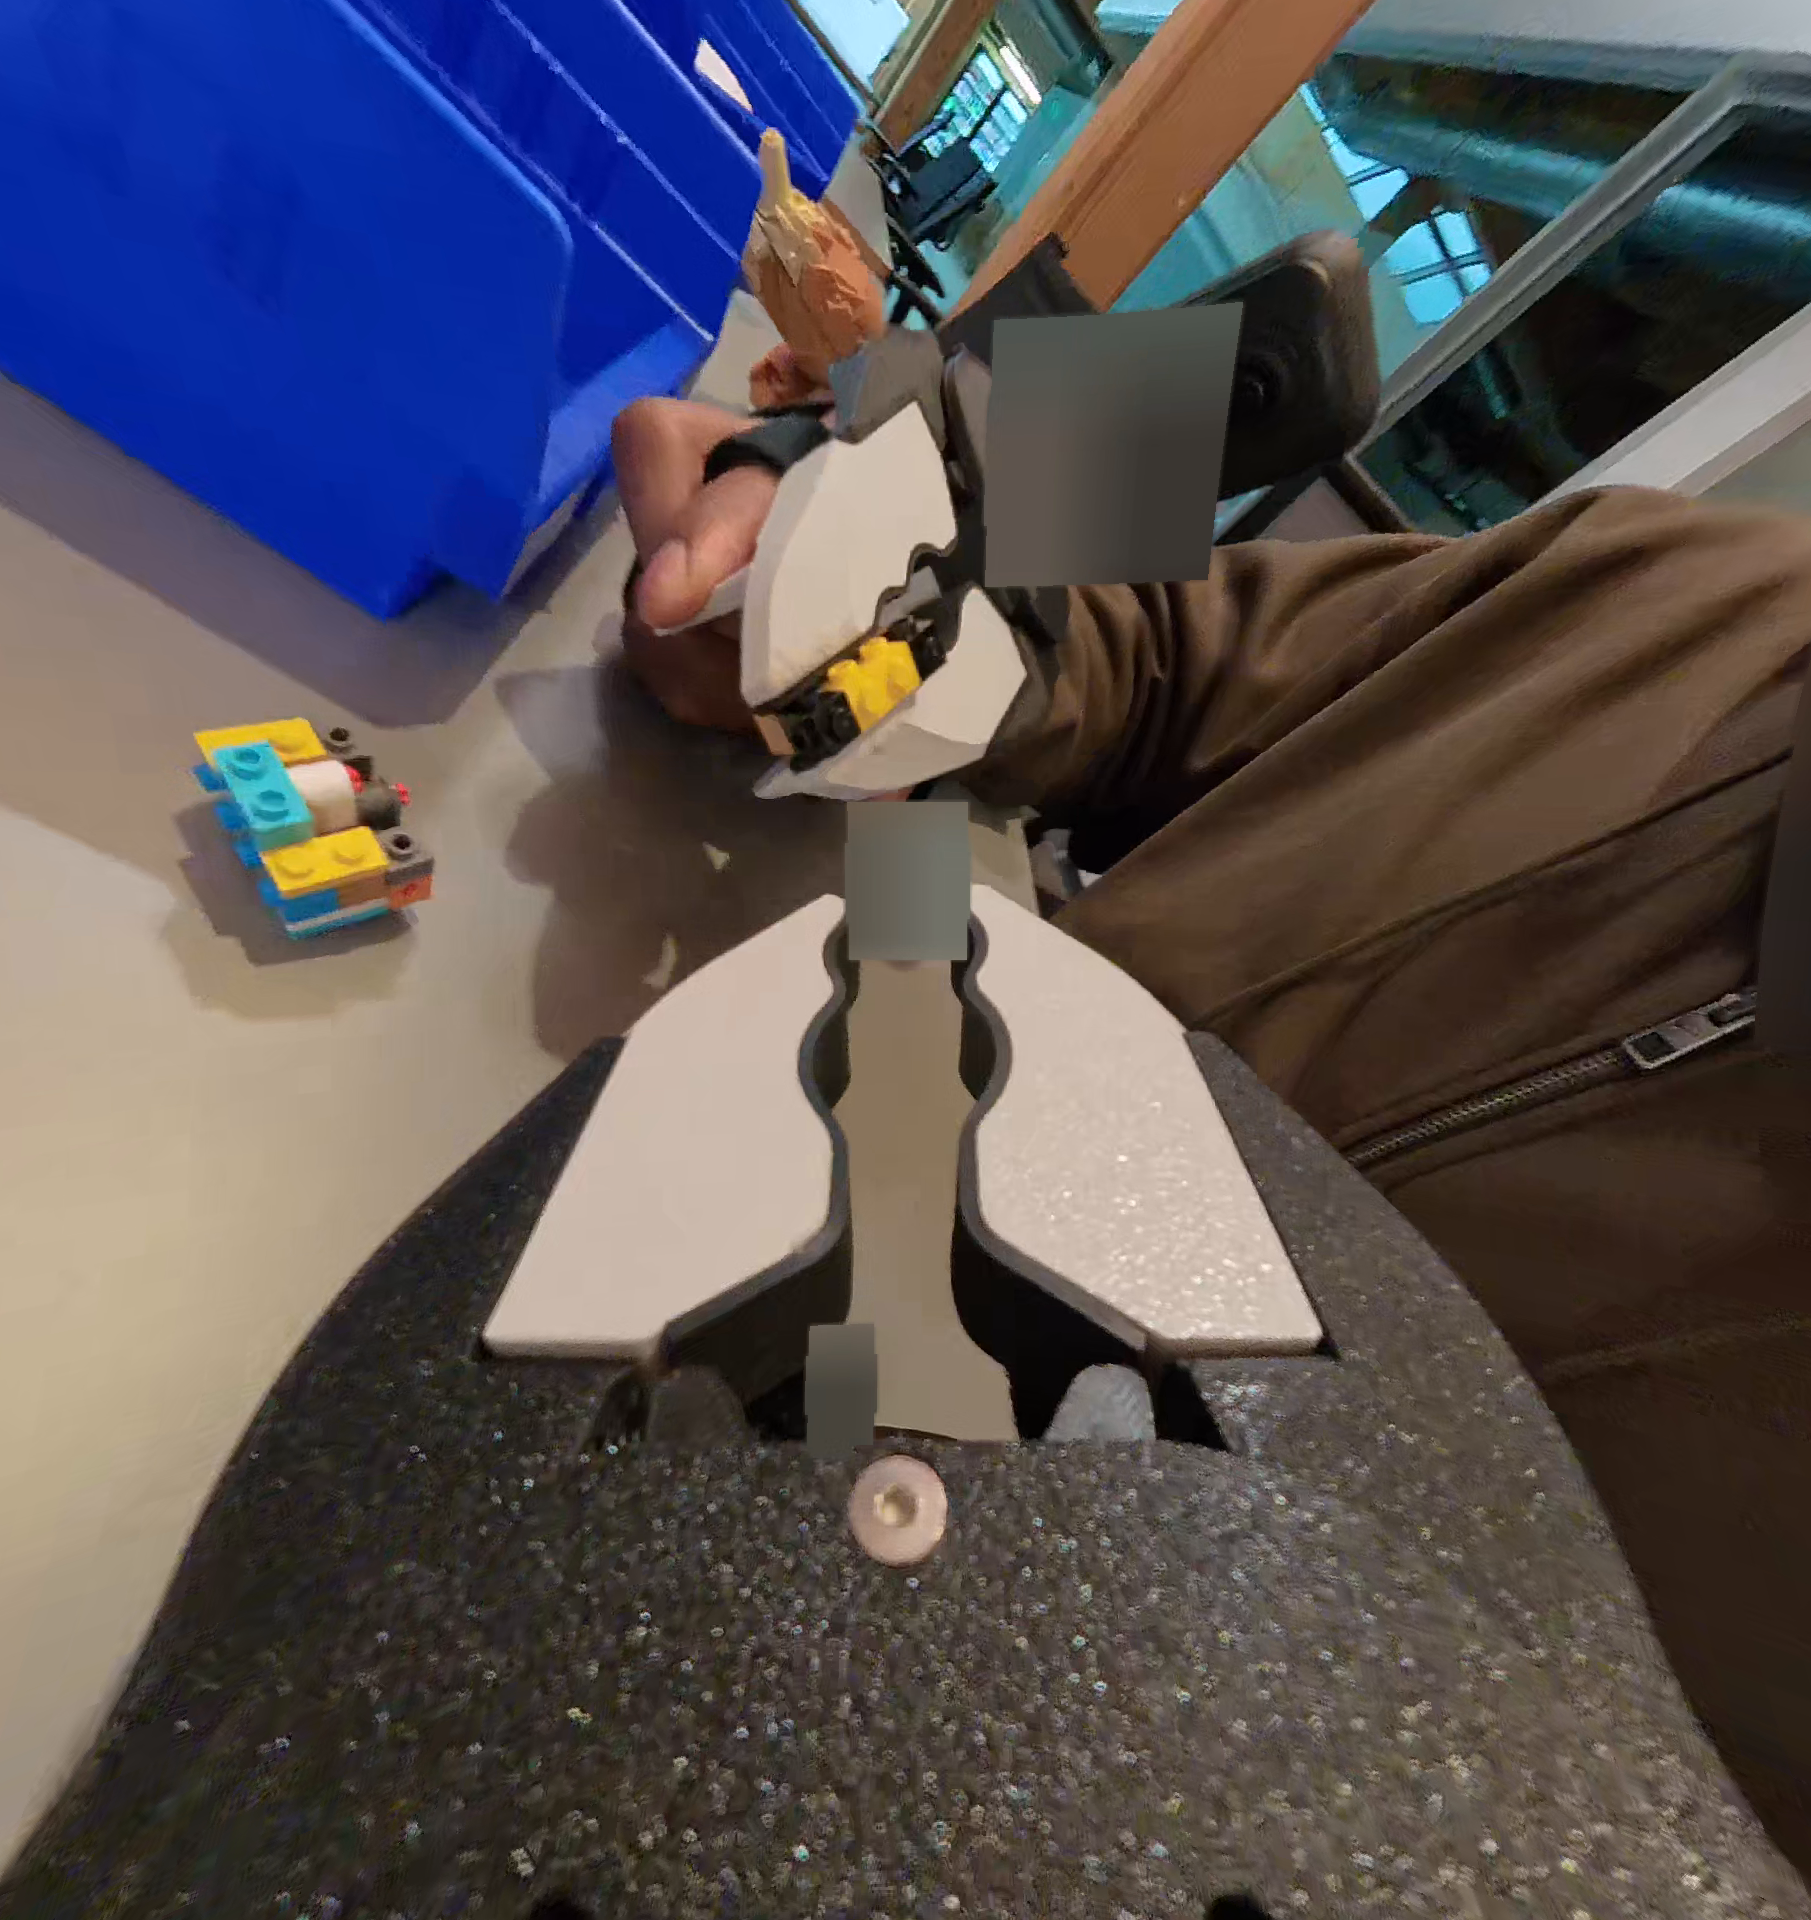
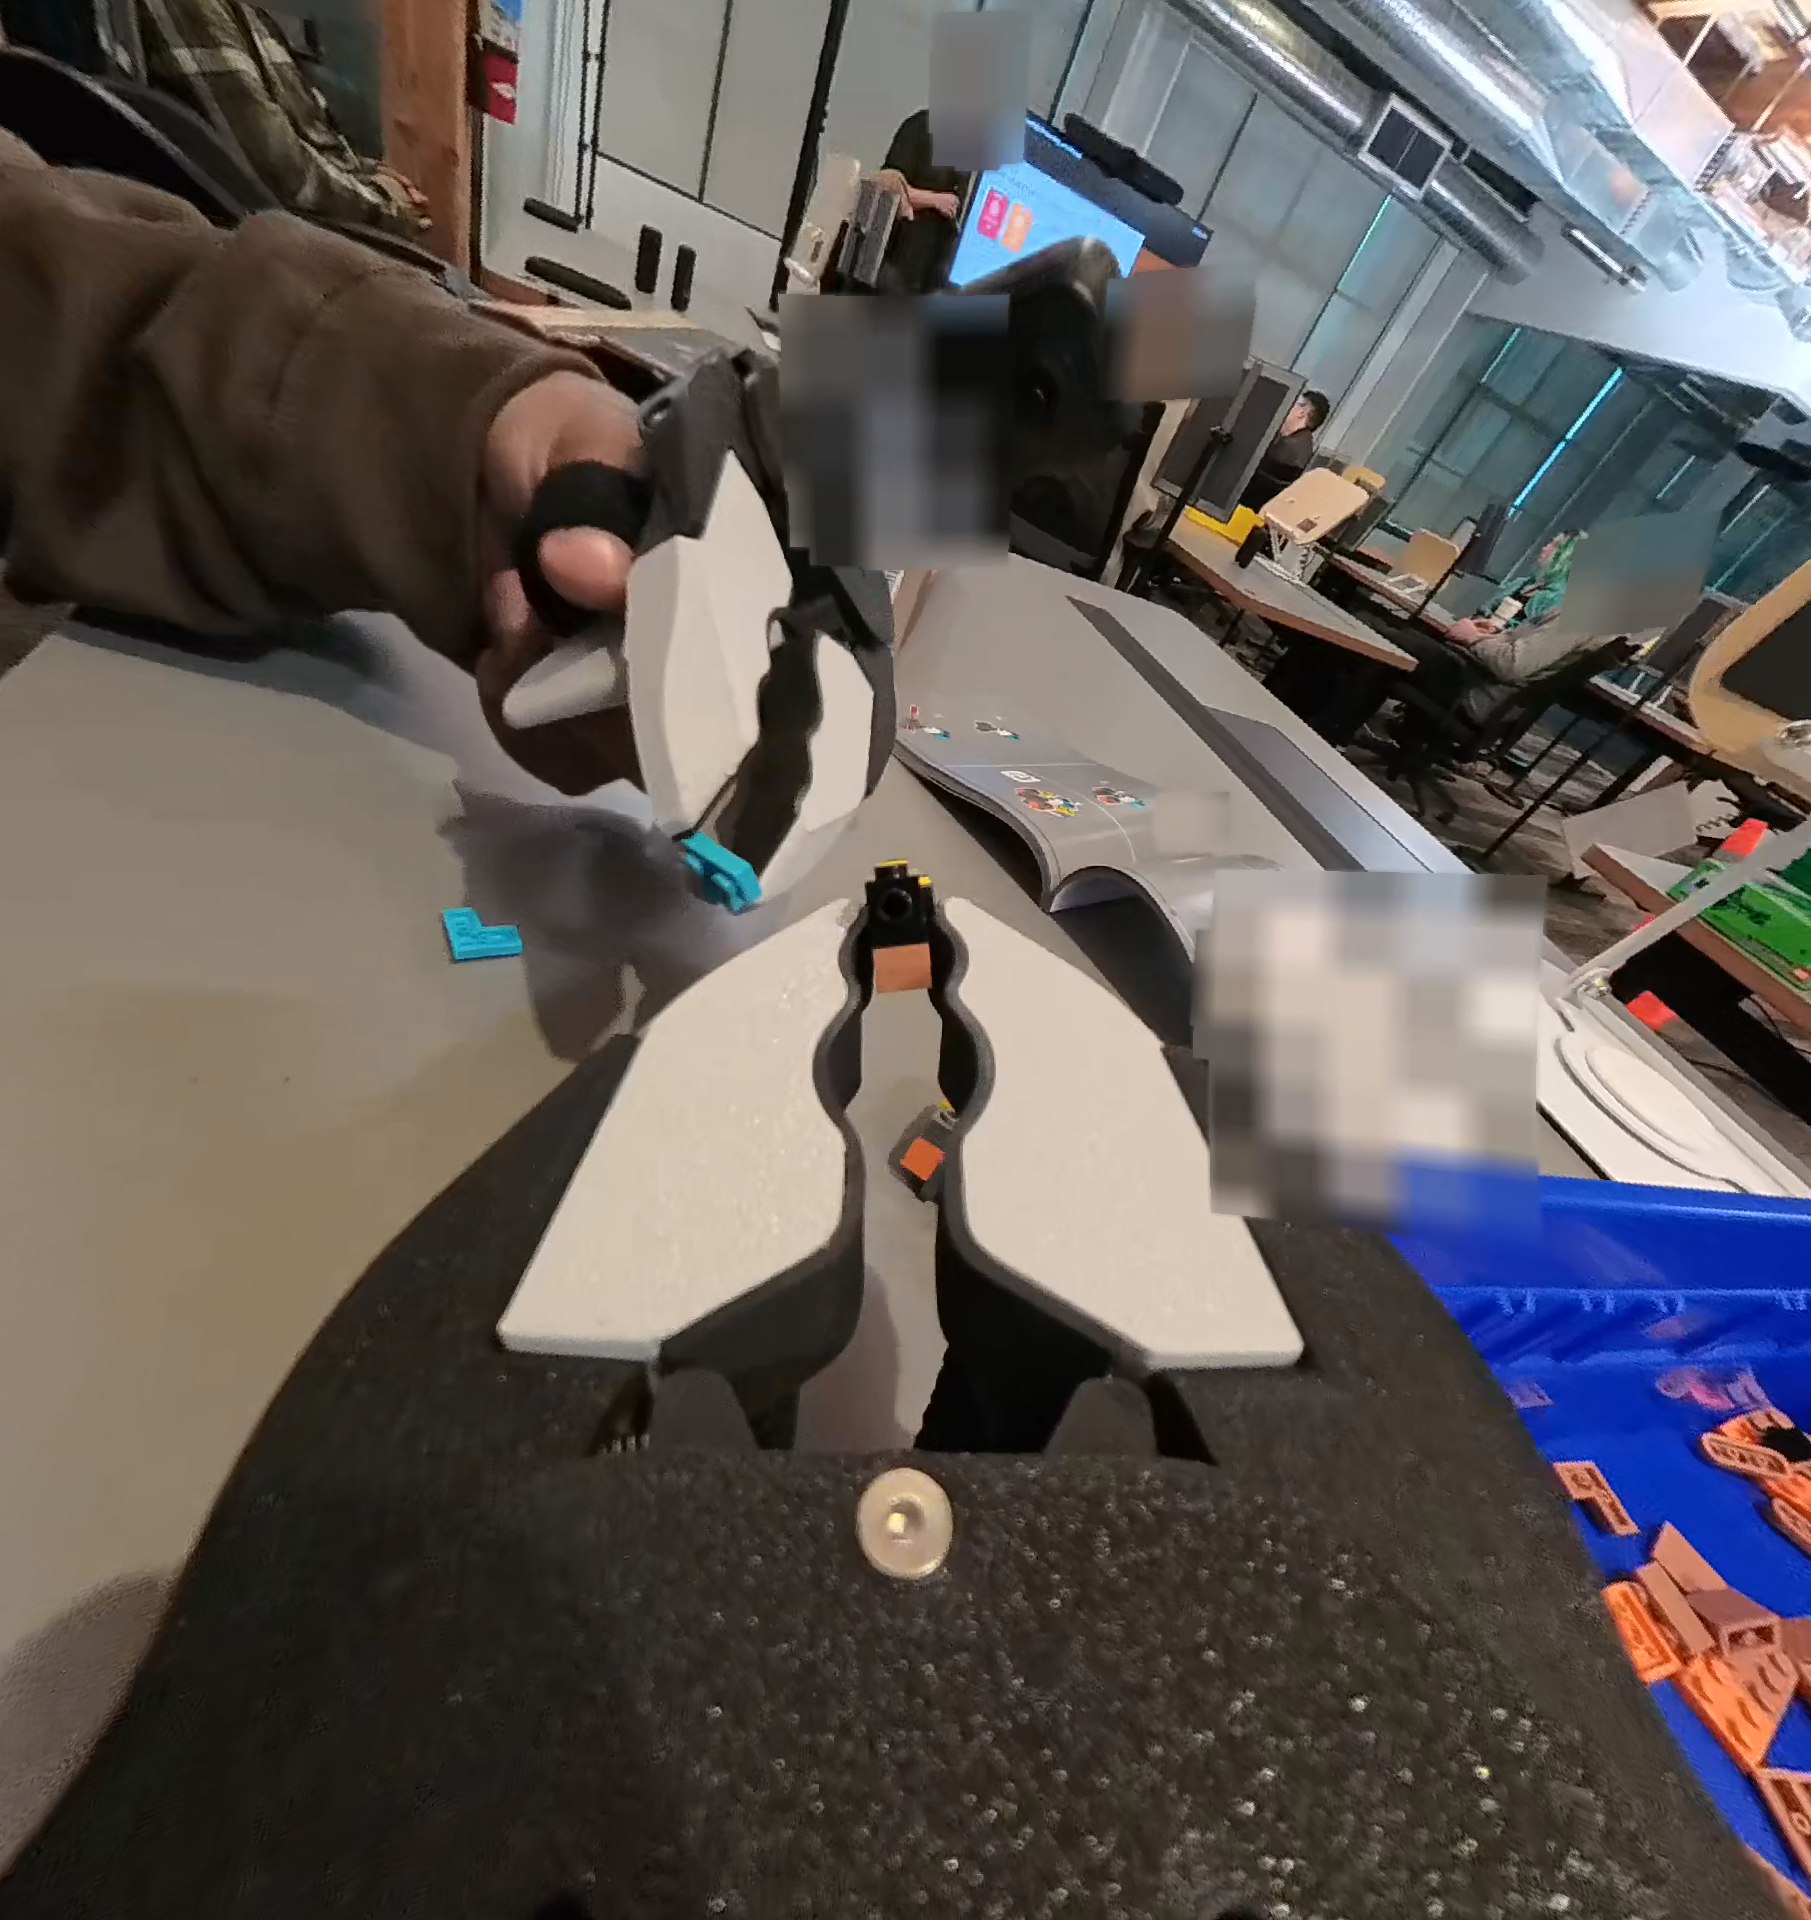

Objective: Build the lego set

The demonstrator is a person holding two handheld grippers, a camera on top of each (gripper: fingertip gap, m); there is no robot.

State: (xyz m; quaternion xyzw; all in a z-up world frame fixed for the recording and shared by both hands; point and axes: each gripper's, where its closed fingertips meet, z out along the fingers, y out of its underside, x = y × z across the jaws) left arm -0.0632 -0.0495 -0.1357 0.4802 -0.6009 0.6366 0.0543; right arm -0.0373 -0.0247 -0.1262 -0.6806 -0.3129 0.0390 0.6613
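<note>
1. The left gripper (image 2: 740,883) pinches a small teal lego piece (image 2: 719,878) at its fingertips.
2. The right gripper (image 2: 899,920) clamps a black, yellow and brown lego sub-assembly (image 1: 859,696).
3. A multicoloured partly built lego model (image 1: 309,826) sits on the grey table (image 1: 101,1091), near blue plastic bins (image 1: 309,260).

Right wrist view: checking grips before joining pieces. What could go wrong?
The teal piece hangs off the very tip of the left gripper, so pressing could twist or drop it. The black and orange piece sits only at the tips of the right gripper and might slip.
</note>
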